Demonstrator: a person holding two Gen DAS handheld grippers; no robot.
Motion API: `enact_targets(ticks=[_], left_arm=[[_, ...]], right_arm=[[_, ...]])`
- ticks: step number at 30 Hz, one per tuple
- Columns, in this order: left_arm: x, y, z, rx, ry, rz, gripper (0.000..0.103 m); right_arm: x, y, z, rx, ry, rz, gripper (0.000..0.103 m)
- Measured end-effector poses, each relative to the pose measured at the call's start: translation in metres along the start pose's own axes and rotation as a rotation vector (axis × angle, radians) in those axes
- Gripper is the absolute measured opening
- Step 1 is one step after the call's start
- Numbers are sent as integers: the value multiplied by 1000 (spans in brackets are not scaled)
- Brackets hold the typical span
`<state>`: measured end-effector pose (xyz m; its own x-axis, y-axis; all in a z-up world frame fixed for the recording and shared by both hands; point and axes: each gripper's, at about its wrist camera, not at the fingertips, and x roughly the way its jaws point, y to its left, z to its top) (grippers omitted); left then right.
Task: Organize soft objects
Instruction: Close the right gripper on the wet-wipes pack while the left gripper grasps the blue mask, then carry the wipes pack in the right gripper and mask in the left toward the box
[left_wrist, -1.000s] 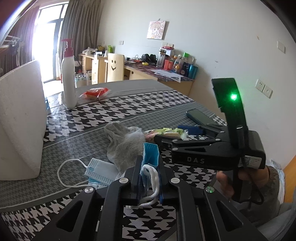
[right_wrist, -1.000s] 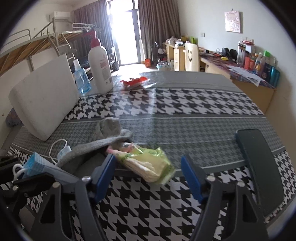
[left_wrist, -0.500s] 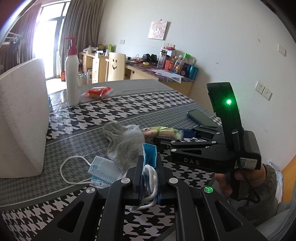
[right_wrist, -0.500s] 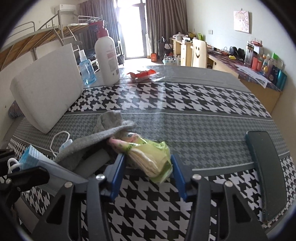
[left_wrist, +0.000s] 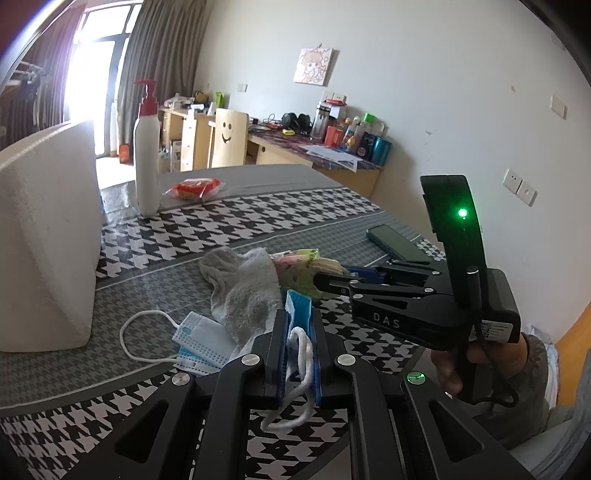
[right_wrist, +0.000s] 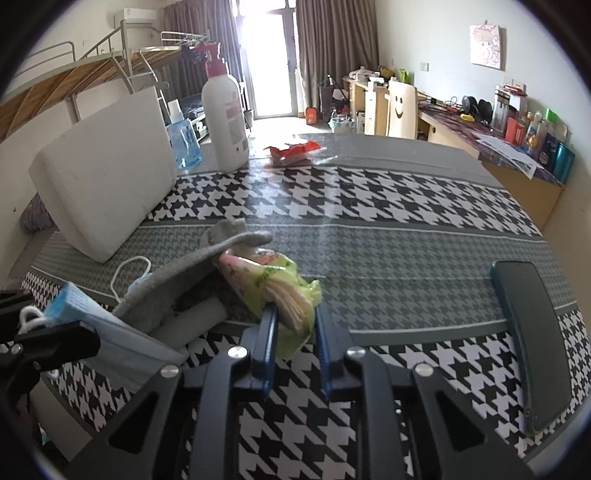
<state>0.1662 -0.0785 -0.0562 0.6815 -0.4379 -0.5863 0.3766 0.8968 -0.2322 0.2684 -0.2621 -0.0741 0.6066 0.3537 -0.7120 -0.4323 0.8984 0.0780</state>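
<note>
My left gripper (left_wrist: 298, 314) is shut on a folded blue face mask (left_wrist: 297, 308) with its white ear loop hanging down. My right gripper (right_wrist: 294, 314) is shut on a green and pink tissue pack (right_wrist: 275, 280), which also shows in the left wrist view (left_wrist: 301, 264). A grey sock (left_wrist: 243, 288) lies on the table, draped over the pack's far end (right_wrist: 192, 266). A second blue mask (left_wrist: 199, 339) with a white loop lies flat on the table left of the sock.
A white foam block (left_wrist: 44, 236) stands at the left. A white pump bottle (right_wrist: 225, 118), a blue bottle (right_wrist: 183, 142) and a red snack packet (right_wrist: 291, 151) sit further back. A dark phone (right_wrist: 528, 339) lies at the right on the houndstooth tablecloth (right_wrist: 369, 192).
My right gripper has closed from wide open onto the tissue pack. My left gripper kept holding the mask and hardly moved.
</note>
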Motion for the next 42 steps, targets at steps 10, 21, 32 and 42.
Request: enact_targets(ticks=[10,21,32,42], left_arm=[[-17,-6,0,21,-43,-20,8],[-21,-15,-14,64,-37,36,58],[-3,-19,-16,77,5,51,48],[9,-21,-14,83,36,61,6]], right_arm=[[-29,-4,1,55,-69,-4,24],[-42,-5,-8,80,-93,-14,24],[-52,-10,-20,111,-102,-20,24],[-58,-17,-28,135,-105,-20,24]])
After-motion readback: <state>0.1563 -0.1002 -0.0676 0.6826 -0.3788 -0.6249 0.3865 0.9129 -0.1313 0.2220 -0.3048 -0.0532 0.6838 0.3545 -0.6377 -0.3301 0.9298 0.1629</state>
